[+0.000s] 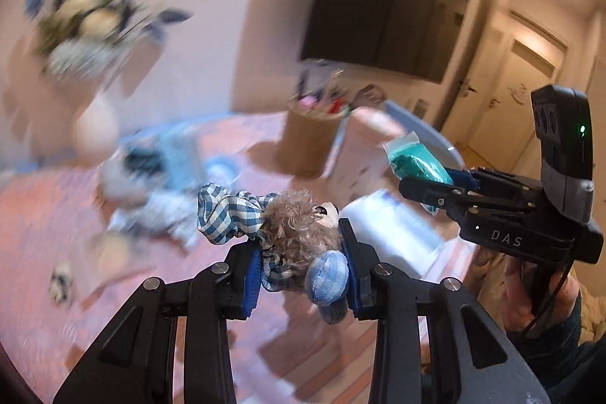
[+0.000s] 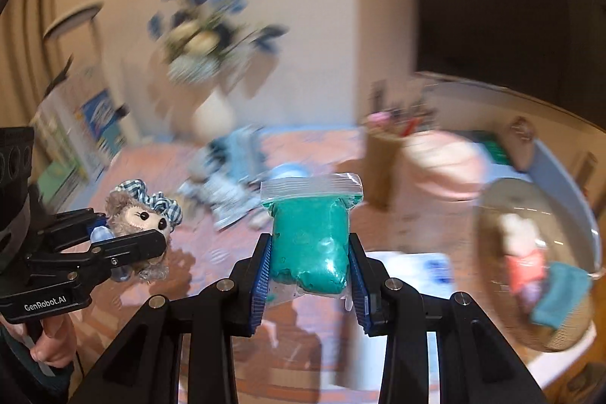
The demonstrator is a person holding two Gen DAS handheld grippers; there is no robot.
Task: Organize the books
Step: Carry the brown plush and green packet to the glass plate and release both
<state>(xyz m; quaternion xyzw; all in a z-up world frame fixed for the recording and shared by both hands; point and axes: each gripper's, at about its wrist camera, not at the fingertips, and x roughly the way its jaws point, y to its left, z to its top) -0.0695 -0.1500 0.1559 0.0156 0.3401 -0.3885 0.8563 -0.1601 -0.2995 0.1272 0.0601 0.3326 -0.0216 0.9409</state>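
Note:
My left gripper (image 1: 303, 275) is shut on a small plush doll (image 1: 291, 233) with curly brown hair and a blue checked bow, held above the table. The right wrist view shows the same doll (image 2: 146, 214) at the left, in the left gripper (image 2: 128, 252). My right gripper (image 2: 310, 271) is shut on a clear zip bag of teal clay (image 2: 310, 237). In the left wrist view the bag (image 1: 414, 163) sticks out of the right gripper (image 1: 428, 184) at the right. Books (image 2: 94, 135) stand blurred at the far left.
The table has a pink brick-pattern cloth (image 1: 45, 252). On it are a white vase of flowers (image 2: 212, 112), a blurred pile of blue and white things (image 2: 235, 173), a brown pen holder (image 2: 382, 161), a pink bag (image 2: 443, 165) and a round basket (image 2: 538, 267).

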